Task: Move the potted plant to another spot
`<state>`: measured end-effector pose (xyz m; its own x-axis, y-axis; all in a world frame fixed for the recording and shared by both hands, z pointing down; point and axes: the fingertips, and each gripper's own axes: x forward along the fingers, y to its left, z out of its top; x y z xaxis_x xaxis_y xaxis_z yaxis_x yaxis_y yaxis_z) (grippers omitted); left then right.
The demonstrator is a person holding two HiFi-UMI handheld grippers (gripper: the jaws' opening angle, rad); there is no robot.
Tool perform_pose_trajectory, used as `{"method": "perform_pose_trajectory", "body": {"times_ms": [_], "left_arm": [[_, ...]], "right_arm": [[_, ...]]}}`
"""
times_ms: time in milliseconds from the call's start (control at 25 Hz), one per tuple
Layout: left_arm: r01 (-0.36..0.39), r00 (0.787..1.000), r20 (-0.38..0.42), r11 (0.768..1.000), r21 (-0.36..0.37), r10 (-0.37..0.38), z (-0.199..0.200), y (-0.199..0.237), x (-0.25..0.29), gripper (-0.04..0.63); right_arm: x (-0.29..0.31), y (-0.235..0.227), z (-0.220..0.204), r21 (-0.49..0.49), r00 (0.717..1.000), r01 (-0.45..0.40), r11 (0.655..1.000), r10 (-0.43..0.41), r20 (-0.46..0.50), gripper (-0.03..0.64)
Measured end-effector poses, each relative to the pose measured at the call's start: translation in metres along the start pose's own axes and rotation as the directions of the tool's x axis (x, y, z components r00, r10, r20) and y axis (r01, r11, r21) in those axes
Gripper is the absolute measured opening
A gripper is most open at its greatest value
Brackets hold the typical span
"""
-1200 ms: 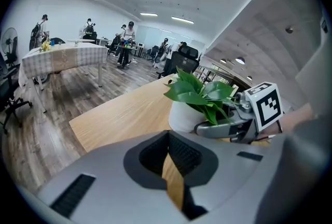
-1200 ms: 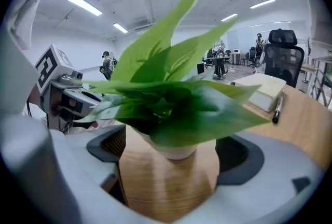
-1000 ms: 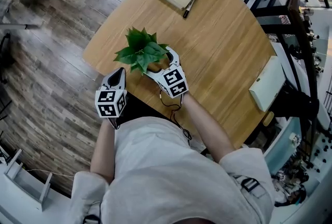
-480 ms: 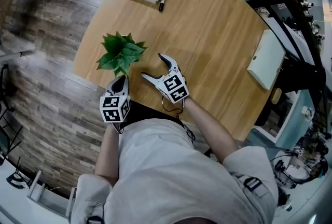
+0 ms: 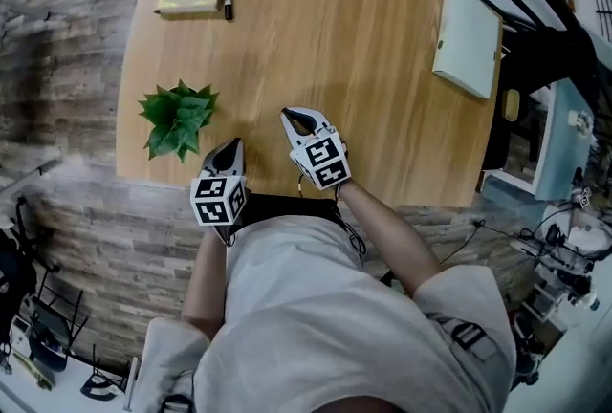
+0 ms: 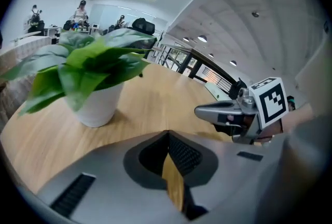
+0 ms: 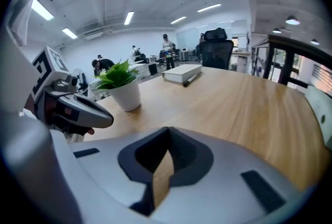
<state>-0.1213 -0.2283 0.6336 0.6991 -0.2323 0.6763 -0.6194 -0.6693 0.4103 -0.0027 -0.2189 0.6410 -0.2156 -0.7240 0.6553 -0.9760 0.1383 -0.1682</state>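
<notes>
In the head view, the plant stands free near a corner of the table. It is out to the left of the left gripper and clear of its tips. The right gripper is farther off, with the left one between it and the plant. From above only foliage shows, a low green rosette hiding the pot. In the left gripper view the jaws are pressed together with nothing in them, and the plant sits ahead and left of their tips, near but apart. It is a small plain white pot, tapering toward its base, under broad glossy leaves that spread wider than the rim. It looks light and rigid, probably smooth and a little slippery, and likely to tip if nudged high. The leaves are soft and would bend or tear, so the place to take hold is the pot wall below them, one jaw on either side, keeping it upright. In the right gripper view the jaws have just been closing and meet, empty. The plant stands upright ahead and well left of them, beyond the left gripper's nose, its base flat on the wood.
</notes>
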Motion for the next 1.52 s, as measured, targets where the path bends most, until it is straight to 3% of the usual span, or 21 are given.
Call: {"method": "perform_pose_trajectory", "body": {"times_ms": [200, 520, 760, 1120, 1320, 1520], "left_arm": [[0.098, 0.995, 0.0, 0.99, 0.1, -0.099, 0.028, -0.035, 0.011, 0.012], [0.132, 0.987, 0.062, 0.973, 0.191, -0.146, 0.064, -0.074, 0.005, 0.012], [0.138, 0.969, 0.167, 0.956, 0.259, -0.185, 0.108, -0.114, -0.019, 0.012], [0.077, 0.906, 0.373, 0.944, 0.32, -0.2, 0.183, -0.147, -0.062, 0.012], [0.016, 0.878, 0.442, 0.934, 0.357, -0.184, 0.214, -0.159, -0.084, 0.012], [0.006, 0.837, 0.506, 0.929, 0.371, -0.208, 0.236, -0.173, -0.109, 0.012]], "right_arm": [[-0.039, -0.028, 0.008, 0.13, 0.989, 0.122, 0.984, -0.132, 0.071, 0.003], [-0.09, -0.037, 0.038, 0.147, 0.959, 0.189, 0.971, -0.215, 0.185, 0.003], [-0.138, -0.045, 0.098, 0.127, 0.901, 0.239, 0.963, -0.268, 0.341, 0.003], [-0.189, -0.048, 0.164, 0.109, 0.819, 0.271, 0.956, -0.289, 0.496, 0.003], [-0.215, -0.054, 0.191, 0.094, 0.776, 0.307, 0.947, -0.306, 0.552, 0.003], [-0.249, -0.06, 0.214, 0.095, 0.728, 0.339, 0.936, -0.325, 0.604, 0.003]]}}
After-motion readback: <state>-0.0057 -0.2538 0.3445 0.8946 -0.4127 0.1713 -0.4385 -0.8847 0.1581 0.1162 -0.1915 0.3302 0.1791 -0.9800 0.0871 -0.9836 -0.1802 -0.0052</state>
